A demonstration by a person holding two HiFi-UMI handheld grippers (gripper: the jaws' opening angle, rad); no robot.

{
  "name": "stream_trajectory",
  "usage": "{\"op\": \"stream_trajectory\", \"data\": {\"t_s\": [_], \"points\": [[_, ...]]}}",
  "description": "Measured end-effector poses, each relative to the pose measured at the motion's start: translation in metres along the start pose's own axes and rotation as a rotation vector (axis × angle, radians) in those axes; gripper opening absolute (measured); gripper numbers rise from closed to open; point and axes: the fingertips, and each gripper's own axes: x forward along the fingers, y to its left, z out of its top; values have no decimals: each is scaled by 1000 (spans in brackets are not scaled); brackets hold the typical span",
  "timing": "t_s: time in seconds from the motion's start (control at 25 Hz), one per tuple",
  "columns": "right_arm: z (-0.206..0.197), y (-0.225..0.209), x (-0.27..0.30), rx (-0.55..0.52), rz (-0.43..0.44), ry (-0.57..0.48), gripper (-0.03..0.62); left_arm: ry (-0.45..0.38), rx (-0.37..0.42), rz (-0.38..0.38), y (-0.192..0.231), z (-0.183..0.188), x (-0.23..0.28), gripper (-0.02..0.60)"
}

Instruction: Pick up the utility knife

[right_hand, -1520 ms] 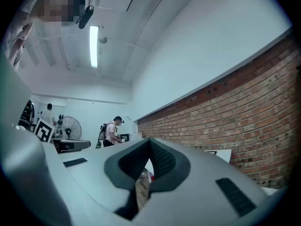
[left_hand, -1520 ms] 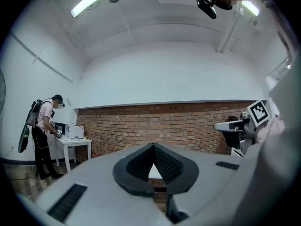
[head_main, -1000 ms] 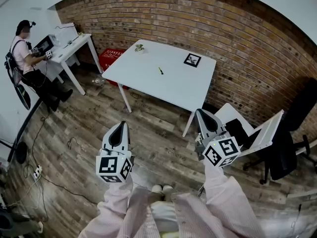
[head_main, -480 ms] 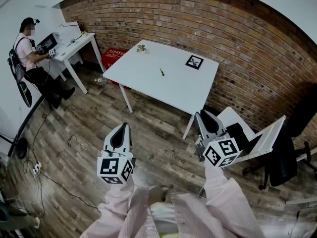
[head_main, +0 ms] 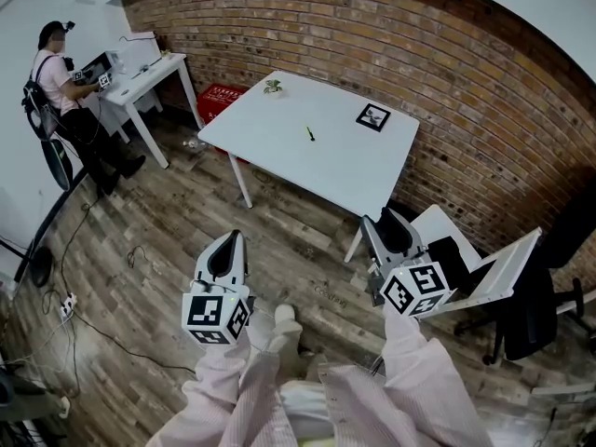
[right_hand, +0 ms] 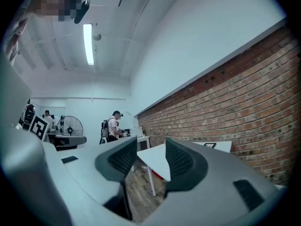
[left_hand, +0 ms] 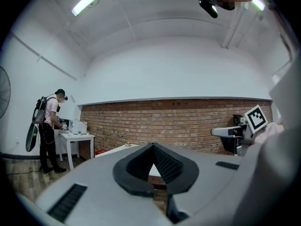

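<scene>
Right hand-held gripper (right_hand: 151, 149): jaws wide apart, having just been opening, with nothing between them. It has dark ribbed pads in smooth grey moulded shells and is held level, well short of the desk (head_main: 279, 152).
Left hand-held gripper (left_hand: 152, 149): jaws closed tip to tip and empty, with the same ribbed pads. It is also well short of the desk.
Step in hand: judged to be the approach, since neither gripper is over the desk yet.
Utility knife (head_main: 309, 134): a slim, dark, stick-like thing lying flat near the middle of the desk, with nothing touching it. It is too small to tell blade from handle.
Doing it well: get right up to the near edge of the desk first. Probably lead with the open right gripper, set its jaws across the knife's narrow width and come in low. A thin thing on a smooth top is likely to skid if it is nudged before the pads close.
Desk: white, smooth, flat and rectangular, on thin white legs.
Printed card (head_main: 372, 116): a black-and-white square near the far right corner of the desk.
Floor (head_main: 158, 231): wood-grain planks in front of the desk.
Wall (head_main: 391, 35): rough red brick behind the desk.
</scene>
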Motion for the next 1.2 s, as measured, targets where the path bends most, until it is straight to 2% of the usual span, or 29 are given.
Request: {"op": "stream_trajectory", "data": {"t_s": [0.44, 1.2], "points": [[-12, -22, 65, 13, -5, 10, 210, 8, -19, -10, 33, -9, 57, -8], [-55, -56, 207, 87, -65, 120, 210, 91, -79, -67, 118, -35, 192, -8]]}}
